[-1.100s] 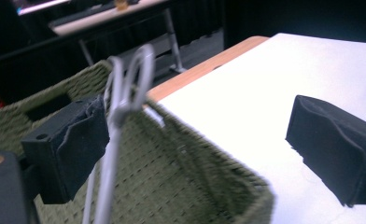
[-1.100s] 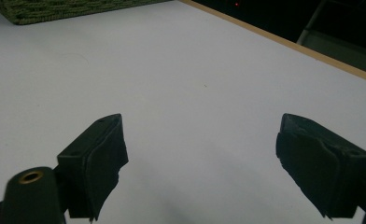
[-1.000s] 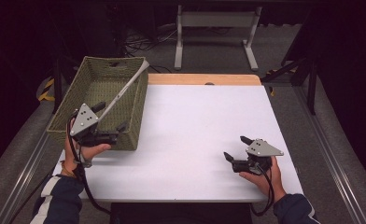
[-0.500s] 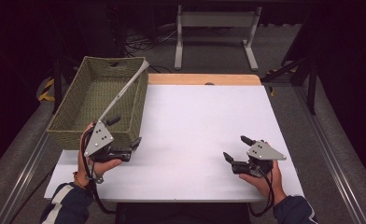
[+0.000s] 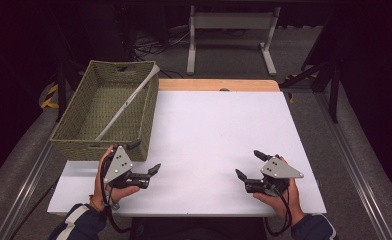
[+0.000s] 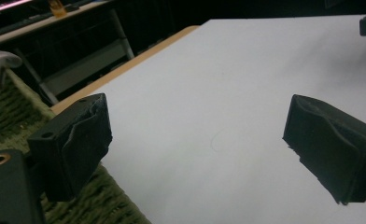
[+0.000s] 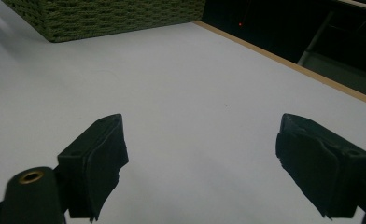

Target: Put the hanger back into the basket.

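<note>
Green woven basket [image 5: 106, 110] sits at the bench's [image 5: 219, 130] far left with a white rod [image 5: 126, 102] lying slantwise inside, propped on its rim, while my left fingers [image 5: 144, 157] and right fingers [image 5: 249, 165] hover wide, holding nothing, over bare bench

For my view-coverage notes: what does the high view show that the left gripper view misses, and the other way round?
High view alone: both hands, the right gripper open, the full basket with the long white tool slanting across it. Left gripper view alone: a close look along the left gripper, jaws wide apart, nothing between. Shared: white table, basket, tool end.
</note>
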A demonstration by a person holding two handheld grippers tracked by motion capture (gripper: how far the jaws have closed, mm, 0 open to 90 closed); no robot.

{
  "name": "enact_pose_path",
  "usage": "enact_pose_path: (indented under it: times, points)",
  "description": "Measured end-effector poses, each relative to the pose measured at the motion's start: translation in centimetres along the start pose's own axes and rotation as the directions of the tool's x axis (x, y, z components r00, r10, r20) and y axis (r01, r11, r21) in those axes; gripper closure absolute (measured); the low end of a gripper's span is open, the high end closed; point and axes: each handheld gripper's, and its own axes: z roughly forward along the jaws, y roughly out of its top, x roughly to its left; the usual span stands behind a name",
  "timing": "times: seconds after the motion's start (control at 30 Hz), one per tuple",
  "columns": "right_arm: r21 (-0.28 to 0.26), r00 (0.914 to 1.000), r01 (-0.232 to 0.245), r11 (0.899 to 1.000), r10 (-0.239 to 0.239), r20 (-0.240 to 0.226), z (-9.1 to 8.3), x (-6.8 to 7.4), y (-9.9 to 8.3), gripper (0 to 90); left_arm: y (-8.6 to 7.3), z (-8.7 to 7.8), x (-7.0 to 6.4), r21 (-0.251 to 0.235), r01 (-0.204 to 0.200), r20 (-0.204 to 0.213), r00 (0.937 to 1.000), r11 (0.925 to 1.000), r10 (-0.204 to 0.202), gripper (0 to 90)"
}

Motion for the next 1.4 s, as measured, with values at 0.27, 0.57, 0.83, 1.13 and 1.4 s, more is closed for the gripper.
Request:
enact_pose_path:
  times: [0.27, 0.57, 0.83, 1.13, 1.4]
  points:
    - [-0.001, 1.0000, 0.007, 1.000, -0.007, 0.005, -0.4, 0.3, -0.4, 16.1, -2.1, 0.1, -0.1, 0.030, 0.045, 0.002, 0.9990, 0.9985, -0.045, 7.7]
    - [0.005, 0.9996, 0.004, 1.000, -0.004, 0.027, 0.0, 0.0, -0.9, 8.2, -3.6, -0.5, 0.3, 0.058, 0.068, -0.006, 0.9977, 0.9960, -0.068, 3.5]
    - [0.007, 0.9989, 0.025, 1.000, -0.025, 0.041, 0.1, 0.3, -1.2, 6.9, -3.9, -0.5, 0.3, 0.071, 0.080, -0.005, 0.9968, 0.9943, -0.080, 2.1]
    - [0.003, 0.9985, 0.028, 1.000, -0.028, 0.046, 0.0, 0.3, -1.2, 7.5, -4.0, -0.4, 0.3, 0.076, 0.087, -0.007, 0.9962, 0.9933, -0.087, 2.1]
    - [0.016, 0.9972, 0.042, 0.999, -0.043, 0.061, 0.2, 0.5, -1.2, 7.5, -3.9, -0.7, 0.3, 0.072, 0.080, -0.001, 0.9968, 0.9942, -0.080, 2.2]
